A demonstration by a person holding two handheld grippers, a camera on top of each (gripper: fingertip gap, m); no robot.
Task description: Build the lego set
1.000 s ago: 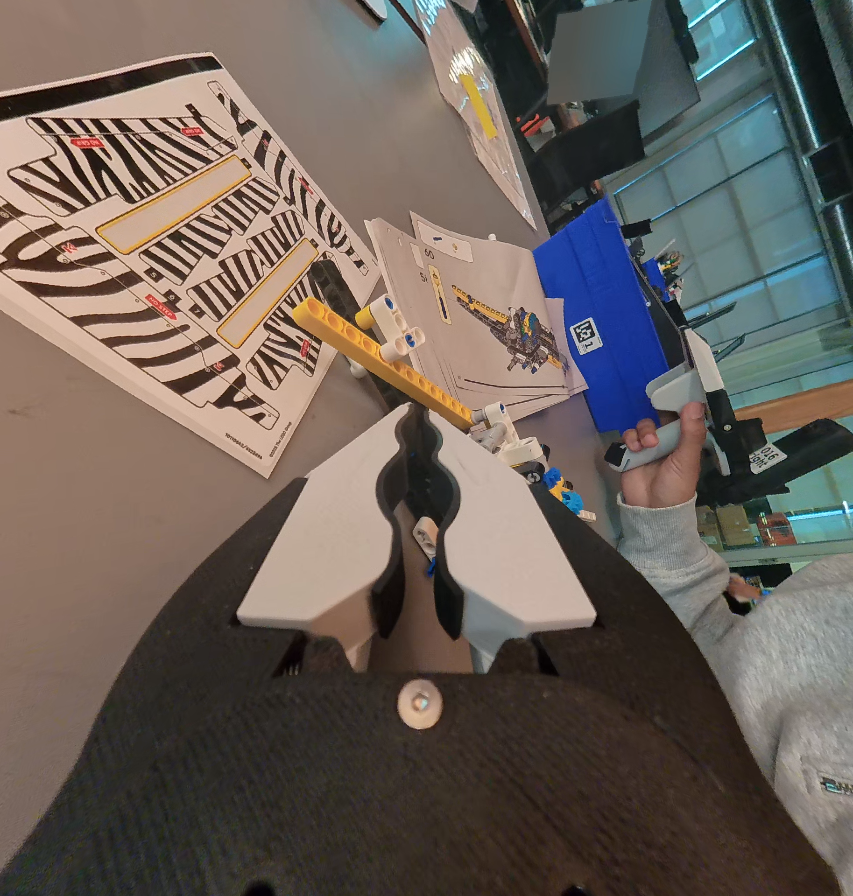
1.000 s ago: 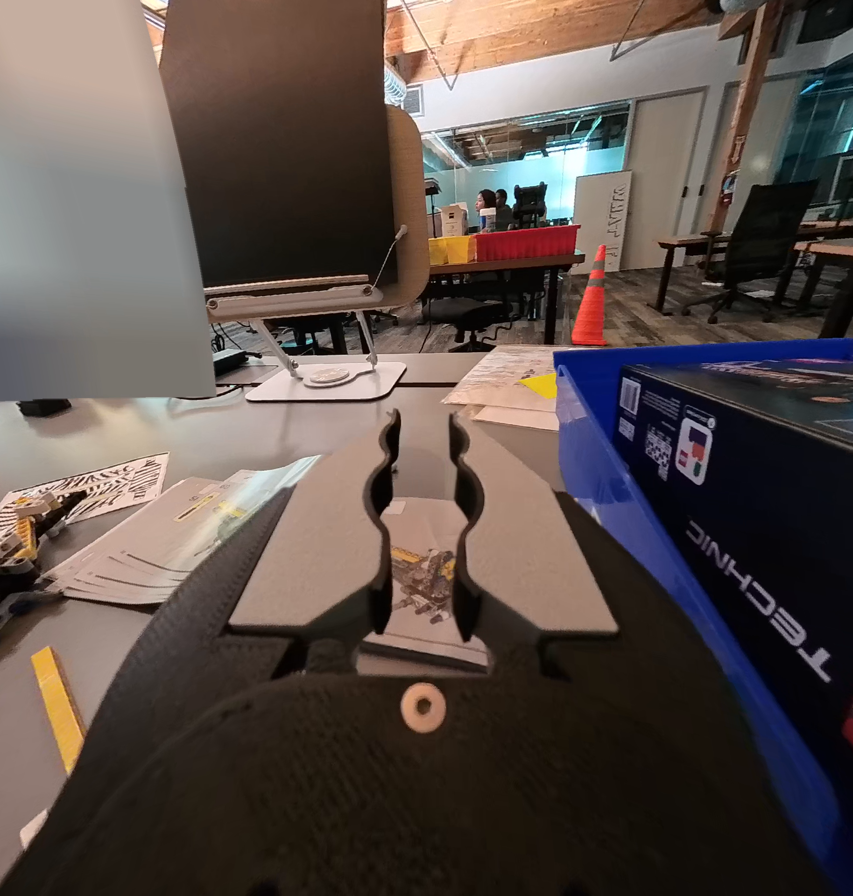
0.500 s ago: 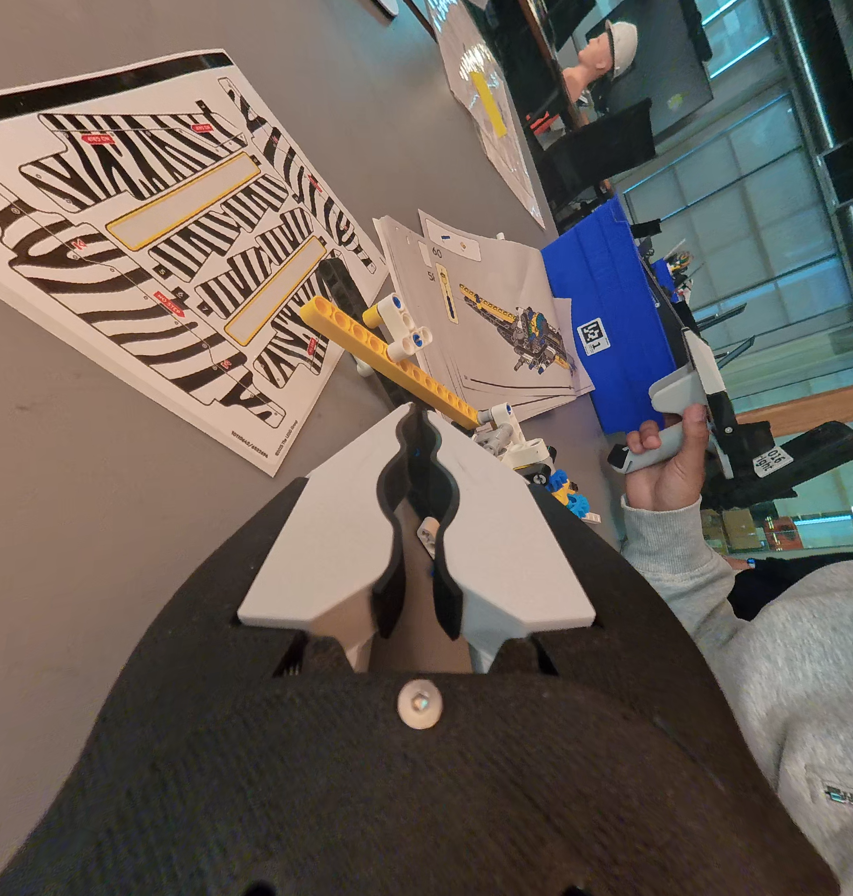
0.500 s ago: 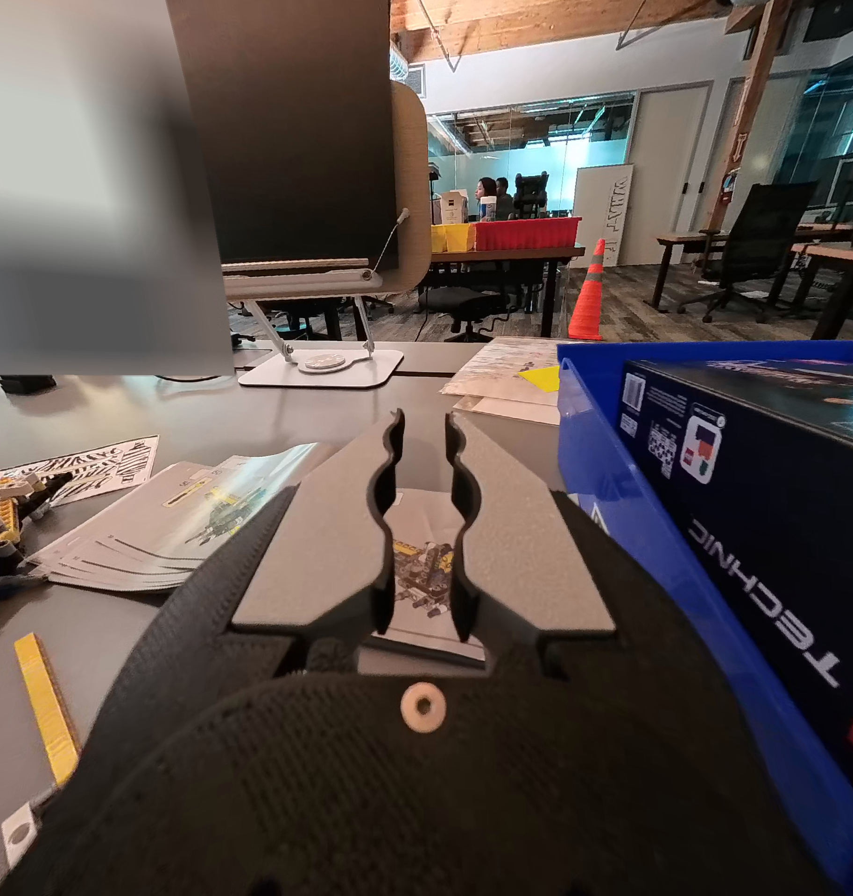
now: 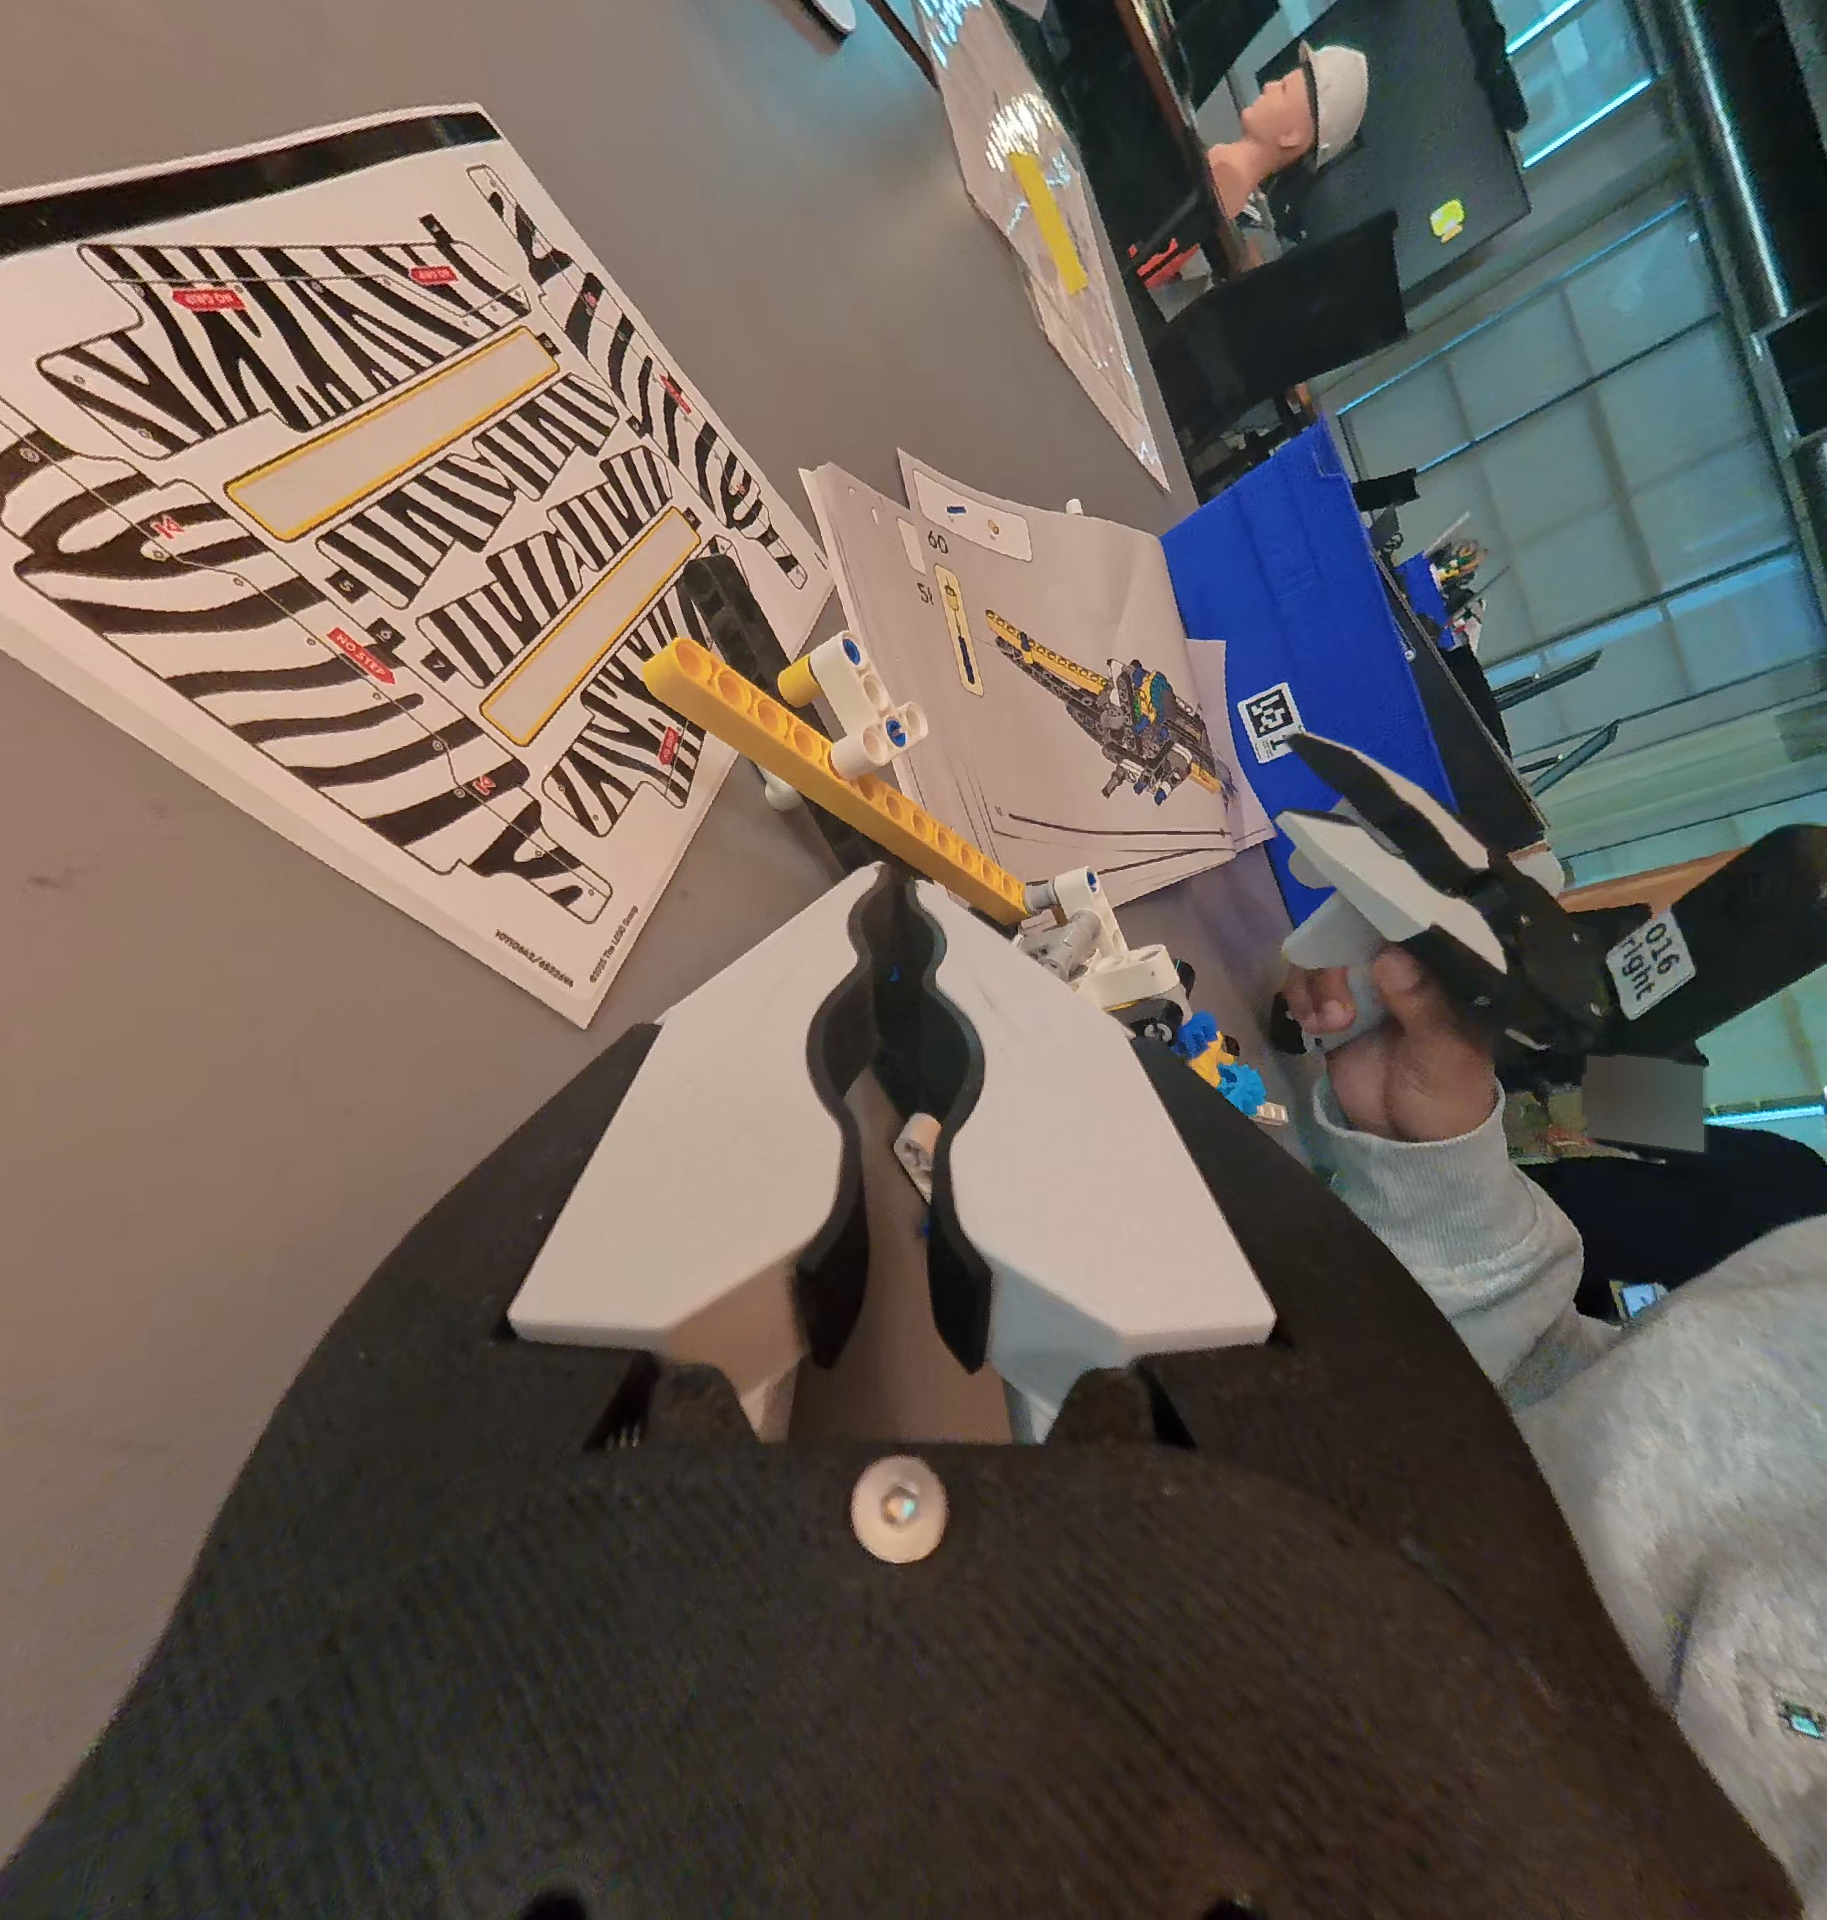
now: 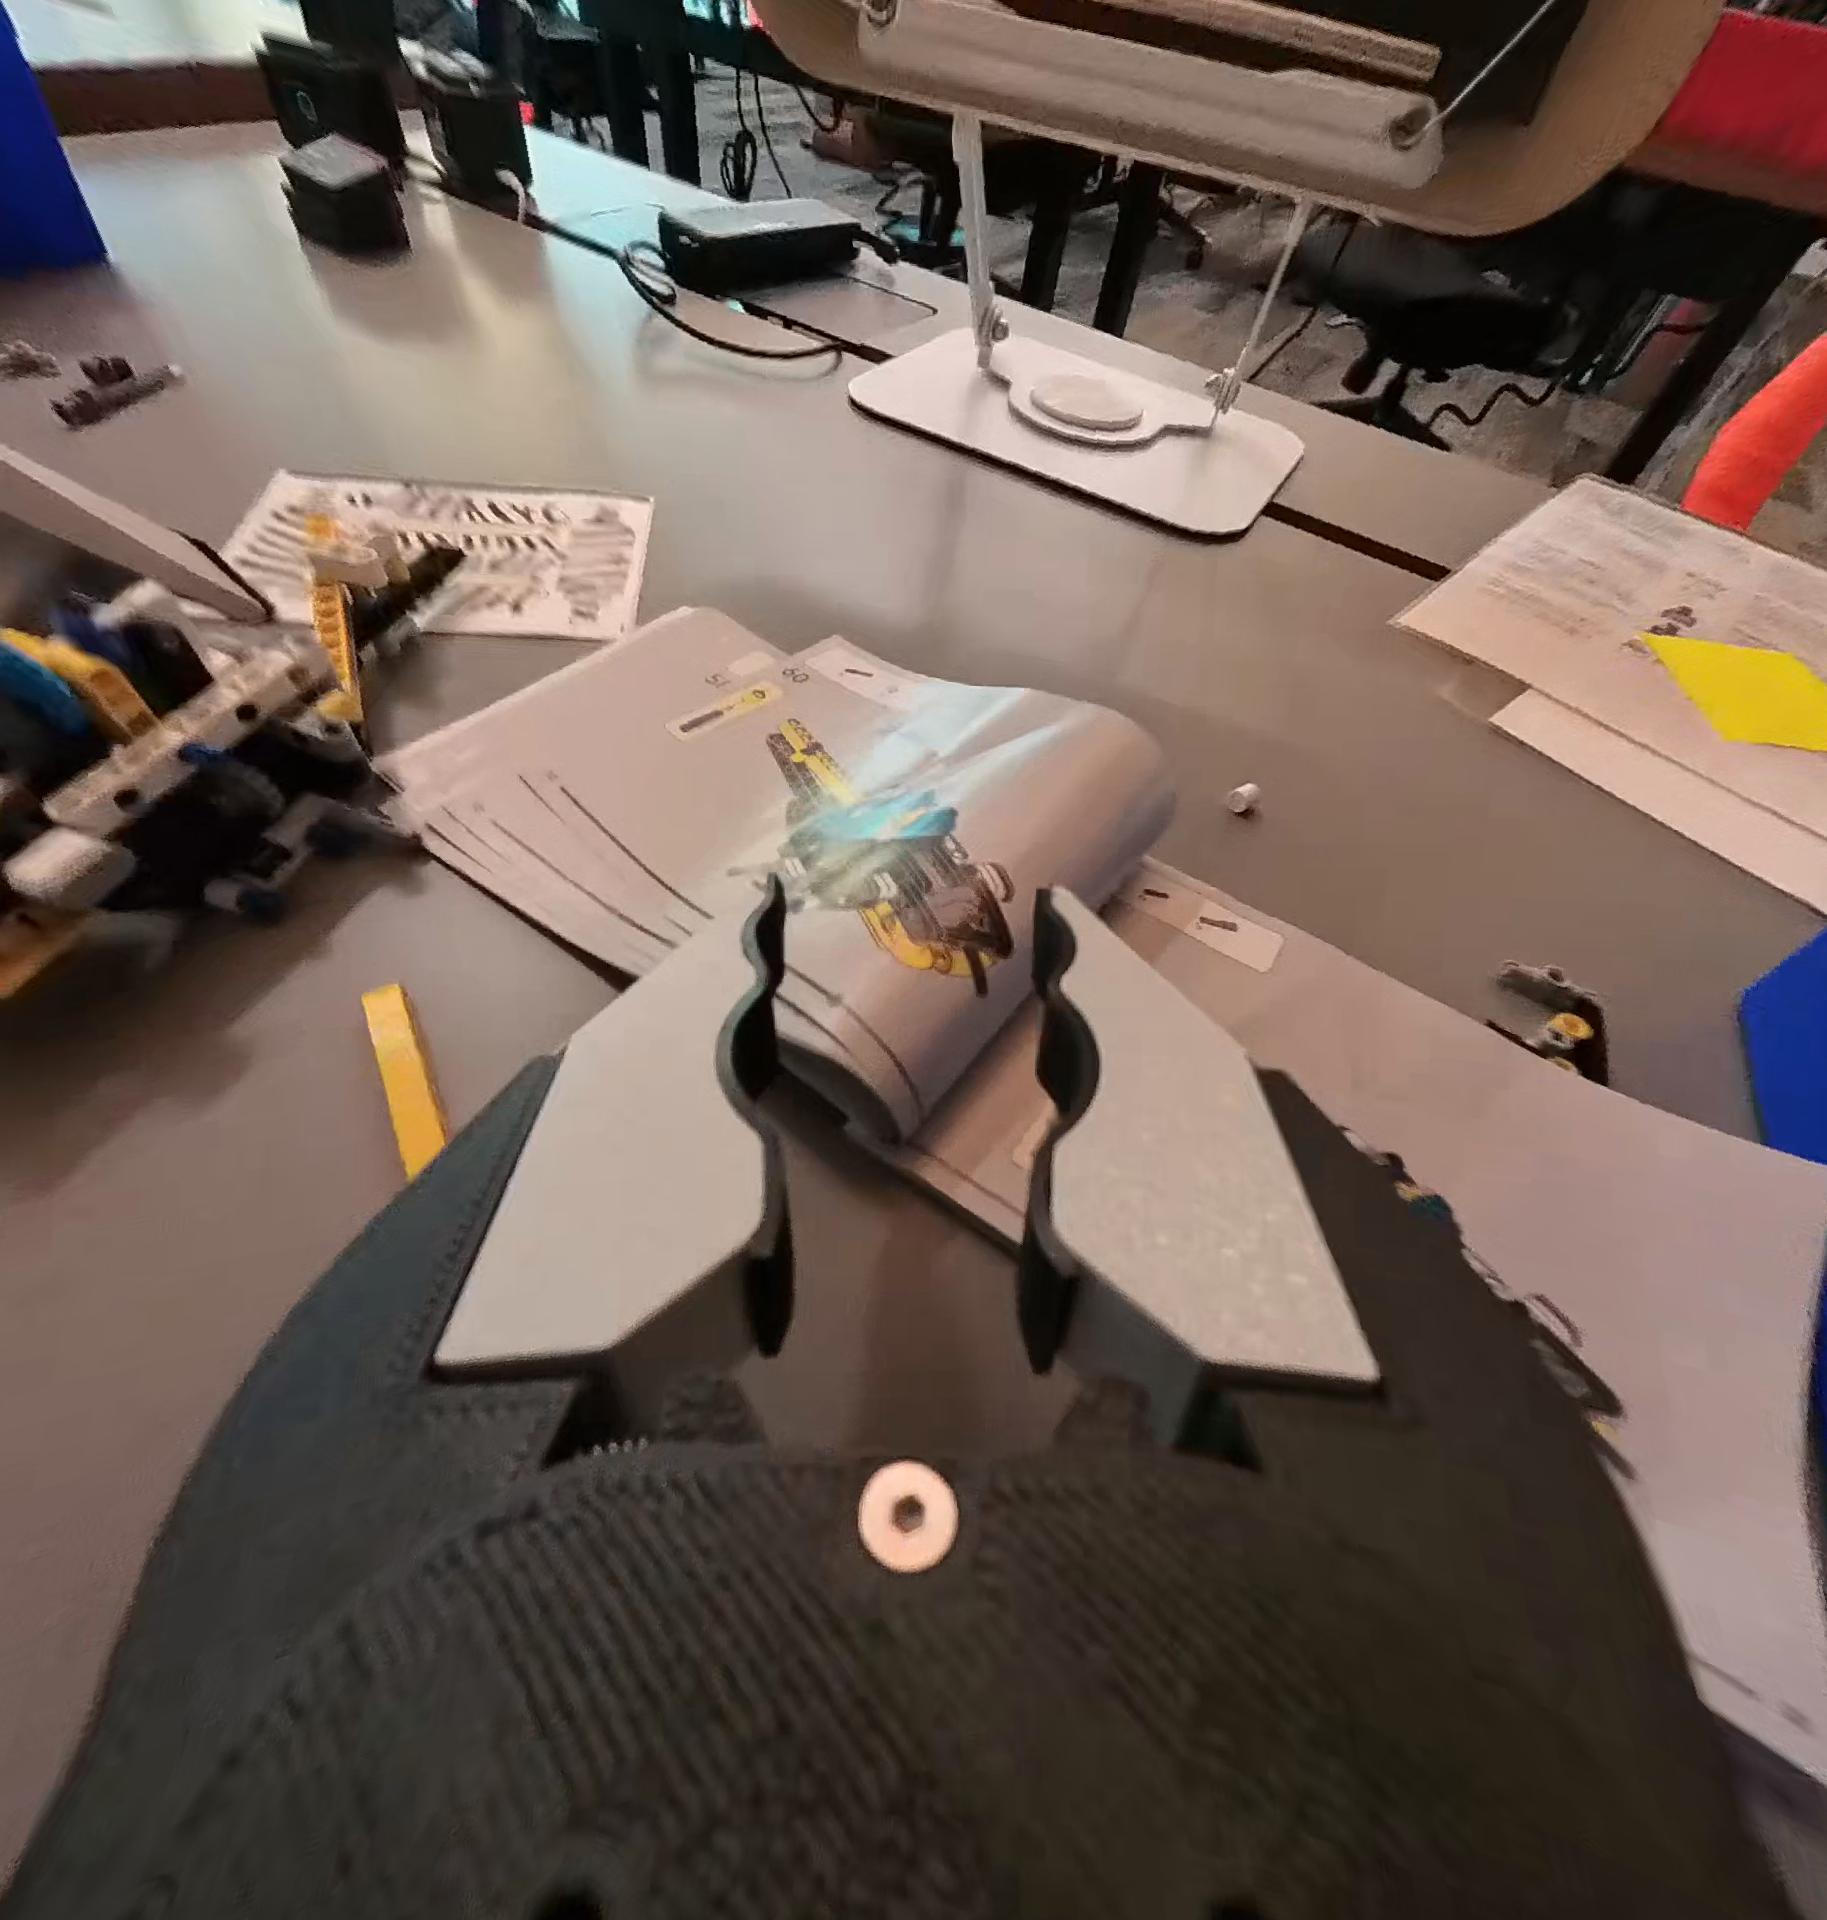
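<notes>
My left gripper (image 5: 893, 894) is shut on the black part of the partly built lego model (image 5: 836, 769), whose long yellow beam and white connectors stick out past the fingertips. The model also shows, blurred, at the left of the right wrist view (image 6: 140, 748). My right gripper (image 6: 904, 914) is open and empty, pointing down over the open instruction booklet (image 6: 784, 790). It also shows at the right of the left wrist view (image 5: 1304, 790), held in a hand. A loose yellow beam (image 6: 402, 1070) lies on the table left of the right gripper.
A zebra-striped sticker sheet (image 5: 317, 499) lies at the left. A blue bin (image 5: 1293, 623) stands beyond the booklet (image 5: 1054, 665). A monitor stand base (image 6: 1075, 436), a small grey piece (image 6: 1241, 798), papers with a yellow note (image 6: 1761, 696) and a power brick (image 6: 753, 234) are farther off. Tip to tip, the grippers are about 20 cm apart.
My right gripper has opened its jaws wider and tilted down and to the left, towards the booklet. My left gripper has stayed shut on the model, barely moving.
</notes>
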